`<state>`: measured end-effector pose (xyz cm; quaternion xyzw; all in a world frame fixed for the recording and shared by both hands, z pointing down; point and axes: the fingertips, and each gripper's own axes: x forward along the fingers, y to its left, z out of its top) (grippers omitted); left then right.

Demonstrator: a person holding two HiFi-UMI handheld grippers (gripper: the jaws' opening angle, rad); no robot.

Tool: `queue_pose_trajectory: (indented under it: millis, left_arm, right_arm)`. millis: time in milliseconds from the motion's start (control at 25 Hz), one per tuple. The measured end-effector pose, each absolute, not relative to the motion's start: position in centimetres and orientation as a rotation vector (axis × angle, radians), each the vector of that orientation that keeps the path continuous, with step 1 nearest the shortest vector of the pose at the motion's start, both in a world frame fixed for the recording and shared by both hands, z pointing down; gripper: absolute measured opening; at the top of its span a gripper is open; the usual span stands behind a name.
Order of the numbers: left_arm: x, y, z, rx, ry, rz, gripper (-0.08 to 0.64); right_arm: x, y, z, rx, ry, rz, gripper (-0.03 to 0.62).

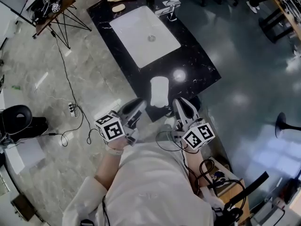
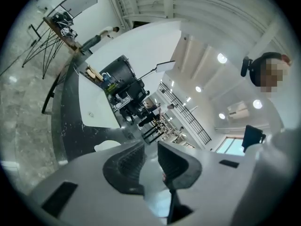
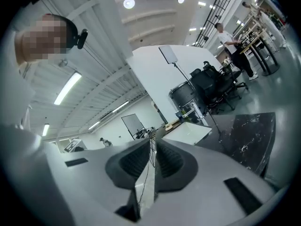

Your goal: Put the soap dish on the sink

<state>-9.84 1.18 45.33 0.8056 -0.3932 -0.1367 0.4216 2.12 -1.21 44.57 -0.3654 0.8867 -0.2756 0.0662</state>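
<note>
Left tongs: jaws a small gap apart, nothing between them, confirmed in the left gripper view. Right tongs: jaws closed together, empty, same in the right gripper view.

Soap dish: white, oblong, lying flat on the black marble surface at its near end, just short of the edge. It sits between the two tongs and slightly ahead of their tips, left tongs just beside its left edge, right tongs just beside its right edge. No visible contact with either. In the left gripper view it shows as a white shape left of and beyond the left jaw. Not visible in the right gripper view.

Sink: white rectangular basin set into the same surface, beyond the soap dish, with a strip of bare marble between them. Faucet at the basin's far side.
</note>
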Motion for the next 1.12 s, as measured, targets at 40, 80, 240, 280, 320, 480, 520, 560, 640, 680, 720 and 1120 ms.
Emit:
queue_pose_trajectory:
  millis: [40, 80, 240, 280, 320, 480, 520, 560, 640, 680, 720, 1120]
  left_arm:
    - [-9.5, 0.5, 45.3, 2.004, -1.014, -0.339, 0.074]
    - [-9.2, -0.1, 45.2, 1.992, -1.042, -0.333, 0.084]
    - [-8.0, -2.2, 45.4, 1.95, -1.14, -0.315, 0.14]
    - [-7.9, -2.7, 45.5, 1.939, -1.16, -0.312, 0.153]
    - [-7.9, -3.0, 45.7, 1.929, -1.177, -0.304, 0.166]
    - [-8.1, -4.1, 47.0, 1.889, -1.21, -0.234, 0.225]
    - [-8.3, -4.3, 47.5, 1.875, -1.21, -0.217, 0.235]
    - [-8.4, -4.5, 48.1, 1.861, -1.207, -0.205, 0.242]
    - [-8.9, -5.1, 49.3, 1.835, -1.2, -0.185, 0.257]
    - [-9.1, -5.4, 49.9, 1.826, -1.197, -0.17, 0.266]
    - [-9.3, -5.7, 50.5, 1.819, -1.194, -0.151, 0.274]
    - [-9.9, -8.2, 55.8, 1.761, -1.159, -0.002, 0.29]
  right_arm:
    - [2.3, -2.2, 44.6, -1.08, 2.695, -0.839, 0.025]
    - [2.5, -3.2, 44.6, -1.055, 2.714, -0.848, 0.025]
    - [2.8, -6.3, 45.1, -0.932, 2.768, -0.907, 0.025]
    - [2.7, -6.9, 45.3, -0.903, 2.781, -0.92, 0.025]
    - [2.5, -7.4, 45.5, -0.88, 2.794, -0.93, 0.026]
    - [1.4, -8.7, 46.7, -0.841, 2.827, -0.991, 0.053]
    - [1.0, -8.8, 47.1, -0.834, 2.839, -1.01, 0.081]
    - [0.6, -8.9, 47.6, -0.832, 2.854, -1.025, 0.114]
    - [0.1, -9.4, 48.6, -0.849, 2.873, -1.056, 0.153]
    - [-0.1, -9.7, 49.1, -0.869, 2.87, -1.079, 0.163]
    - [-0.2, -10.0, 49.7, -0.89, 2.863, -1.11, 0.171]
    - [0.2, -11.1, 55.9, -1.038, 2.885, -1.317, 0.207]
